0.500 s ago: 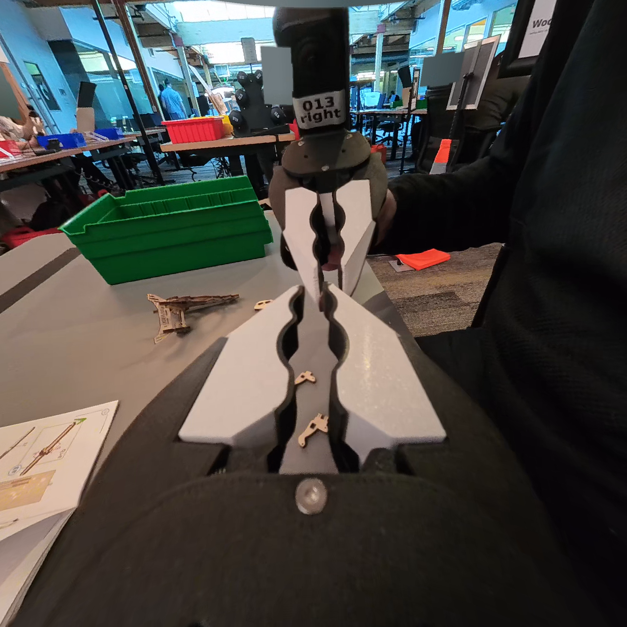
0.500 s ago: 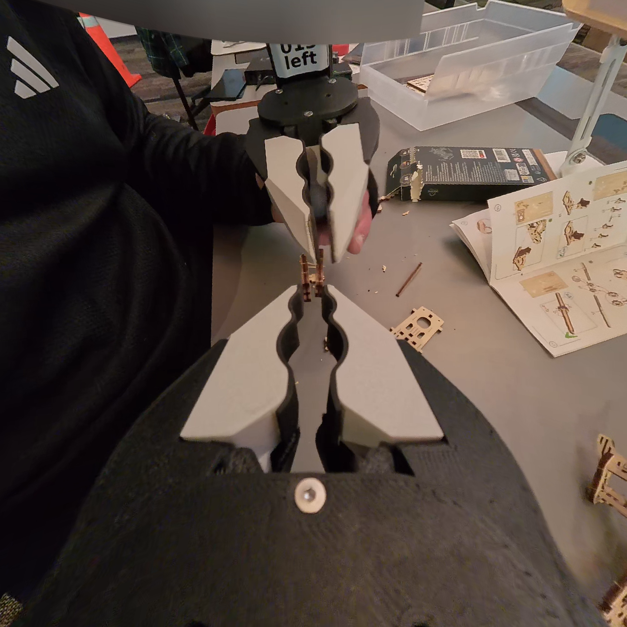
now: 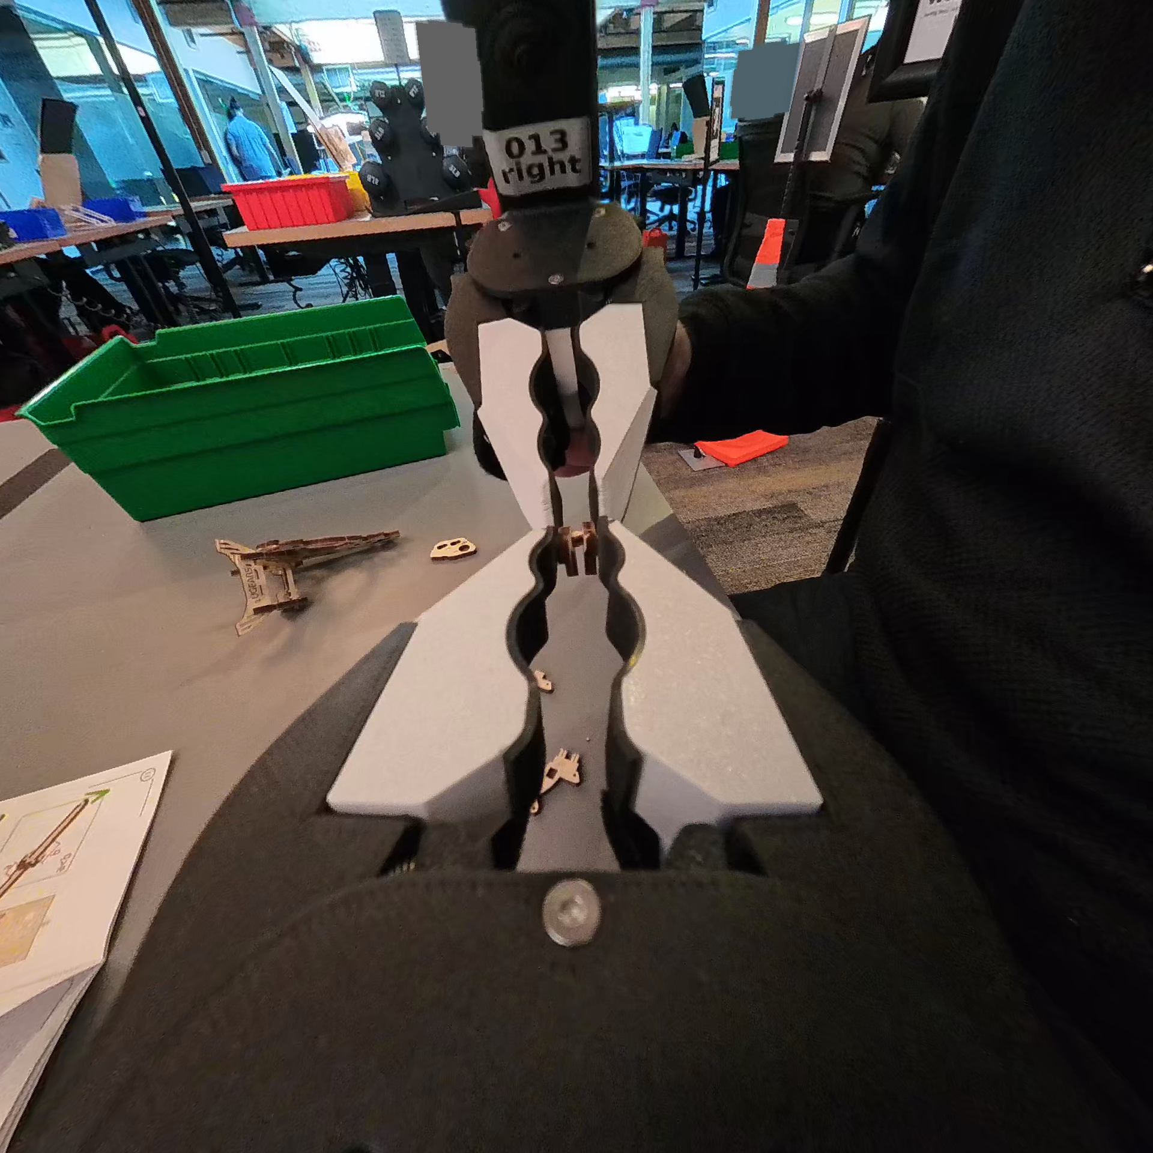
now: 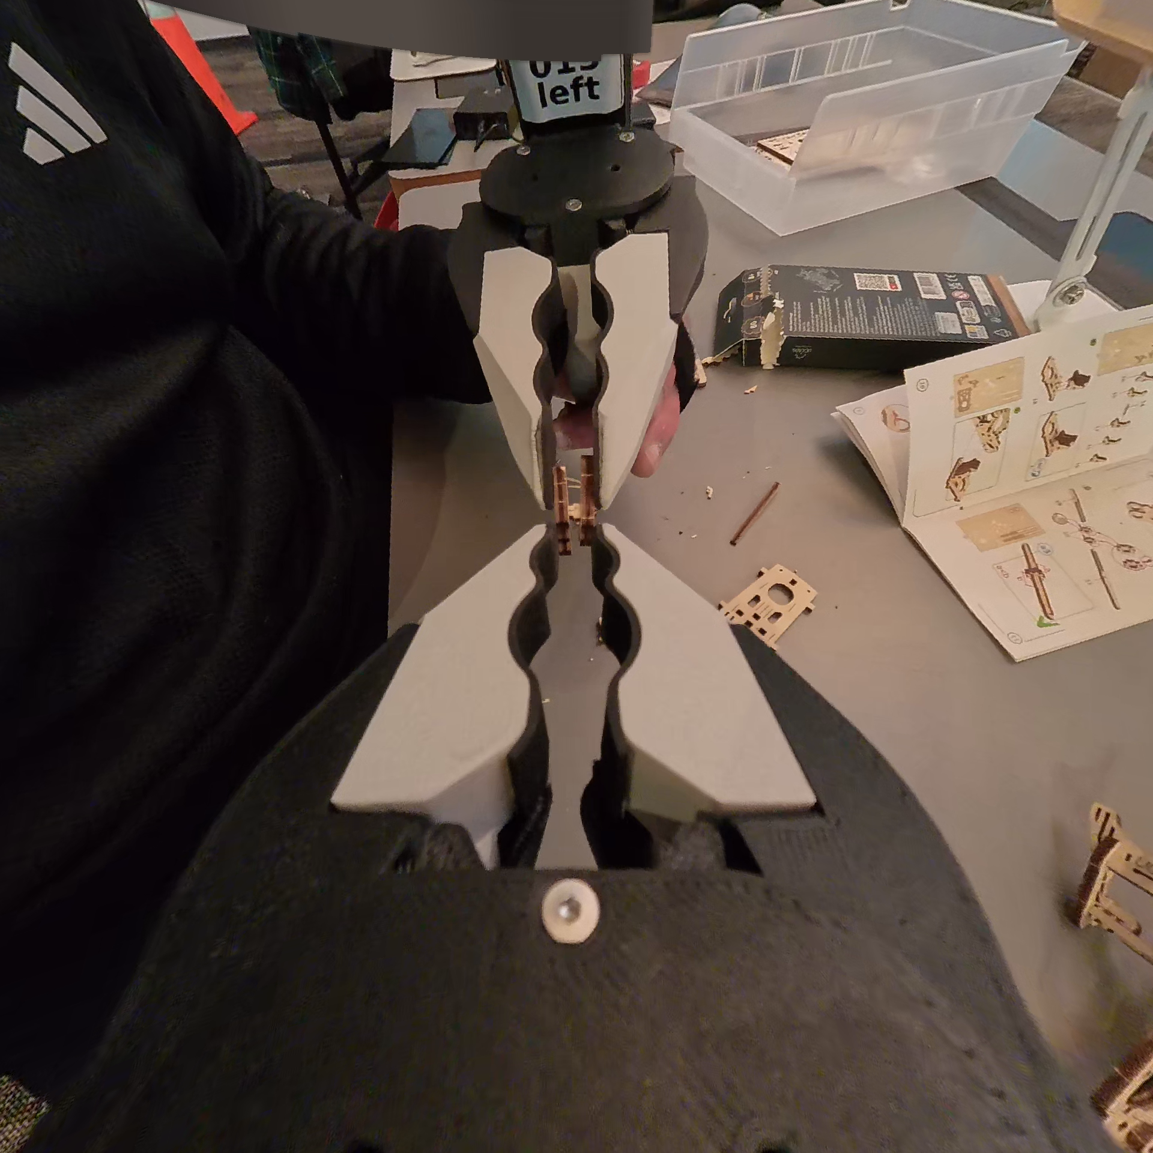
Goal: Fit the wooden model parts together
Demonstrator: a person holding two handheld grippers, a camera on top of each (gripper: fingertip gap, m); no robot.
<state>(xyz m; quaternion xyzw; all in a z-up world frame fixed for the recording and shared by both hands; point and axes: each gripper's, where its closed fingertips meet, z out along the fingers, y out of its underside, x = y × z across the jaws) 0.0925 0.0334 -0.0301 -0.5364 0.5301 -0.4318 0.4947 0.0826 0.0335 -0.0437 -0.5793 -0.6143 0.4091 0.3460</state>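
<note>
1. Wooden model parts (image 3: 573, 549): a small laser-cut sub-assembly of two thin plates joined by a crosspiece, hanging in the air above the desk (image 3: 125, 655) near its edge on the person's side, between the two gripper tips.
2. Left gripper (image 3: 575, 535): its fingertips are lying against the outer plates of the piece; jaws are standing narrowly apart and appear to be pinching it.
3. Right gripper (image 4: 573, 538): facing the left one tip to tip, its jaws are narrowed round the other end of the same piece and appear to be gripping it too, though how firmly I cannot tell.
4. Handling, judged: the piece is looking very light, stiff yet brittle; thin plywood tabs are likely snapping under twist or a hard squeeze. Best hold is across the flat outer faces, near the joint, pressing straight along the slot.
5. Loose stock on the desk: a larger finished sub-assembly (image 3: 293, 571) lying before the green bin (image 3: 249, 405); a small flat part (image 3: 453, 549) beside it; a slotted plate (image 4: 768, 604) and a thin wooden stick (image 4: 755, 513) lying near the instruction booklet (image 4: 1029, 499).
6. Risk, judged: small scraps (image 3: 561, 770) are lying on the desk under the left gripper; a dropped piece would be mixing with them.
</note>
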